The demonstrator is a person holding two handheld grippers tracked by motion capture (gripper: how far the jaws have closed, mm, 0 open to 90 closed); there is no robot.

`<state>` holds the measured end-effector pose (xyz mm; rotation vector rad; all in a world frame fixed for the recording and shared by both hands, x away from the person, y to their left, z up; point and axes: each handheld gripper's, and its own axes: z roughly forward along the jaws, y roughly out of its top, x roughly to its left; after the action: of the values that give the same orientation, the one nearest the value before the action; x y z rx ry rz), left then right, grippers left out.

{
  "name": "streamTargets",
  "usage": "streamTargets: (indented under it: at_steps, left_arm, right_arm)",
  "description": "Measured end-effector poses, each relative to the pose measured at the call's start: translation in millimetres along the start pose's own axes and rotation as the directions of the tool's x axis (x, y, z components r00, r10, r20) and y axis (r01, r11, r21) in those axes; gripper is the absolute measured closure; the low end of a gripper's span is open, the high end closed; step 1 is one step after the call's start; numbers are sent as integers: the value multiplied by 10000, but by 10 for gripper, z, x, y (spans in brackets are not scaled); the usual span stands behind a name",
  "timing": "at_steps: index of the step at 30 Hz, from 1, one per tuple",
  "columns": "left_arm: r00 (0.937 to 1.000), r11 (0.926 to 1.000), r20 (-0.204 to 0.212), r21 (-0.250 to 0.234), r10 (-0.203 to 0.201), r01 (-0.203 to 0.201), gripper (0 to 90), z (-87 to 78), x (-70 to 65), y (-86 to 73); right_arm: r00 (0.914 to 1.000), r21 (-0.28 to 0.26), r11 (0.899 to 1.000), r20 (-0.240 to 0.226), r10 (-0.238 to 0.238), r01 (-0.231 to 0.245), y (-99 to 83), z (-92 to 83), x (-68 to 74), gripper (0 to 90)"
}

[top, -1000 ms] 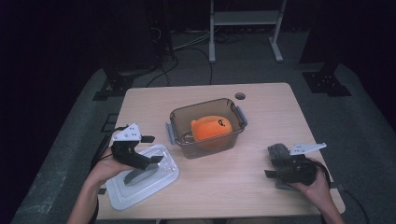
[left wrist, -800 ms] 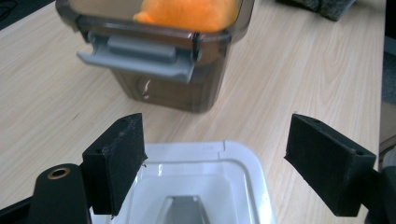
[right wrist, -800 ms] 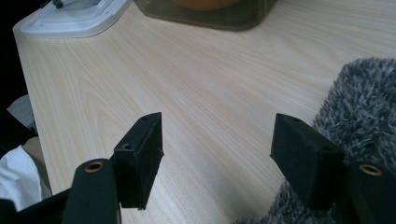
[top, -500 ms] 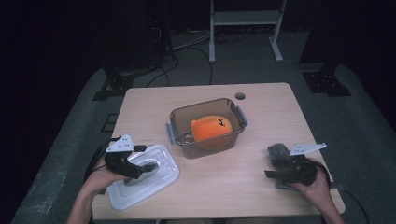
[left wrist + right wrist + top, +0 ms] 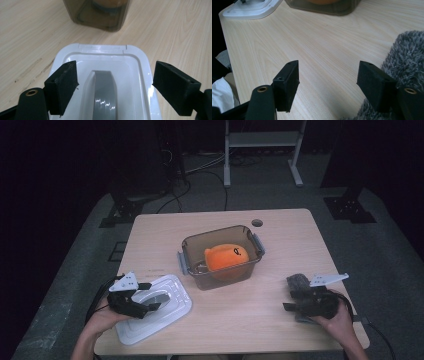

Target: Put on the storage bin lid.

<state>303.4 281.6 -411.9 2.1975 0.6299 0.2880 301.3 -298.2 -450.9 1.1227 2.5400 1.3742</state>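
A white lid (image 5: 167, 312) with a grey handle (image 5: 103, 95) lies flat at the table's front left. My left gripper (image 5: 150, 296) hangs low over it, open. In the left gripper view its jaws (image 5: 116, 75) stand on either side of the handle with a clear gap on both sides. A smoky transparent container (image 5: 196, 251) sits mid-table with an orange plush toy (image 5: 227, 257) inside. My right gripper (image 5: 289, 300) rests open near the front right, with bare table between its jaws (image 5: 329, 73). A grey fuzzy item (image 5: 409, 55) lies right beside its right jaw.
The container's base (image 5: 100, 15) stands just beyond the lid (image 5: 100, 52). In the right gripper view the lid (image 5: 249, 7) and container (image 5: 324, 6) lie far ahead across bare wood. A cable hole (image 5: 257, 223) is near the table's back edge. The floor around is dark.
My left gripper has come down and tipped from above the lid to low over it, jaws now astride the handle. The right gripper has stayed put.
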Motion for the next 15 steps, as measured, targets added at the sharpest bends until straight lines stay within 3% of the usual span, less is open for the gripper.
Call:
streamTargets:
  at_steps: [15]
  left_arm:
    - [9997, 9995, -224, 308, -33, 40, 278, 36, 26, -187]
  right_arm:
    - [10000, 4, 10000, -10, 1, -1, 0, 1, 2, 329]
